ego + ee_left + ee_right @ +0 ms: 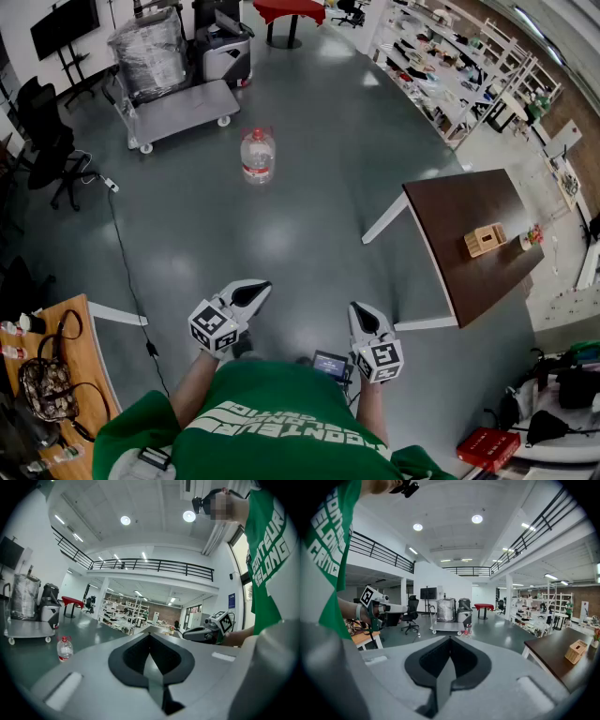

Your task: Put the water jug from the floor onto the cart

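The water jug (258, 155) is a clear plastic bottle with a red cap and label. It stands upright on the grey floor, well ahead of me. Just behind it, to the left, is the flat grey cart (178, 111), carrying a wrapped bundle (150, 42) at its far end. My left gripper (261, 287) and right gripper (357, 309) are held close to my body, far from the jug; both are shut and hold nothing. The left gripper view shows the jug (64, 648) small at lower left beside the cart (28, 629). The right gripper view shows the jug (468, 630) in front of the cart (447, 626).
A dark brown table (469, 234) with a small wooden box (485, 240) stands to the right. An orange desk (66, 323) with a bag is at lower left. A black office chair (47, 141) and a floor cable (127, 272) lie on the left. Shelving (450, 56) lines the back right.
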A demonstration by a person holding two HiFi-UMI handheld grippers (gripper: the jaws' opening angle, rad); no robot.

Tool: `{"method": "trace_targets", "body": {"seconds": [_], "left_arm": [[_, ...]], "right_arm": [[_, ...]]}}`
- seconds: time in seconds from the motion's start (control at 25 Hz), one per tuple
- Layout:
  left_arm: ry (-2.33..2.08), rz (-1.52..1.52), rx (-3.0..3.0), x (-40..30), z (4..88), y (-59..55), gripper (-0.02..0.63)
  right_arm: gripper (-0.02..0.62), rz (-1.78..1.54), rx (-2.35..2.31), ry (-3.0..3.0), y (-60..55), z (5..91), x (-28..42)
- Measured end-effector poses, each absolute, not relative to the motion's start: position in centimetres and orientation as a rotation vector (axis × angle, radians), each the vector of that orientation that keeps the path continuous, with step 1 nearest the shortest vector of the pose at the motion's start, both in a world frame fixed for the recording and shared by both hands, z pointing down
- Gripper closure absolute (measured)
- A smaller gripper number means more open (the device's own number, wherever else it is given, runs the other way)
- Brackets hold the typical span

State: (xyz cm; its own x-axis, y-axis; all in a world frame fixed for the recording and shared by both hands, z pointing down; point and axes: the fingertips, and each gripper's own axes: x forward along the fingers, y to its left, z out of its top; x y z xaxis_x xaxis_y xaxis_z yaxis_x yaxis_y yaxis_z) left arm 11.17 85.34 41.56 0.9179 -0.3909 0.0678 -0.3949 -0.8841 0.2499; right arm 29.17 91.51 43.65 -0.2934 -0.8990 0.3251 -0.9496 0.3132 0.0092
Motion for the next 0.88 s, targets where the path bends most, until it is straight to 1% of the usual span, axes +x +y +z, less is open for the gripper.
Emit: {"method": "trace_targets", "body": {"seconds": [0.32, 0.88], "left_arm": [[-0.562, 0.037, 2.804, 8.3, 42.0, 85.1, 0.595], [-0.496, -0.005, 2.818, 7.9, 41.2, 84.0, 0.595]], "right_arm": [[0.602, 0.269, 1.634, -2.309, 91.8, 44.9, 25.6], [0.603, 0.256, 1.689, -2.274, 91.0, 43.7, 25.0]]}}
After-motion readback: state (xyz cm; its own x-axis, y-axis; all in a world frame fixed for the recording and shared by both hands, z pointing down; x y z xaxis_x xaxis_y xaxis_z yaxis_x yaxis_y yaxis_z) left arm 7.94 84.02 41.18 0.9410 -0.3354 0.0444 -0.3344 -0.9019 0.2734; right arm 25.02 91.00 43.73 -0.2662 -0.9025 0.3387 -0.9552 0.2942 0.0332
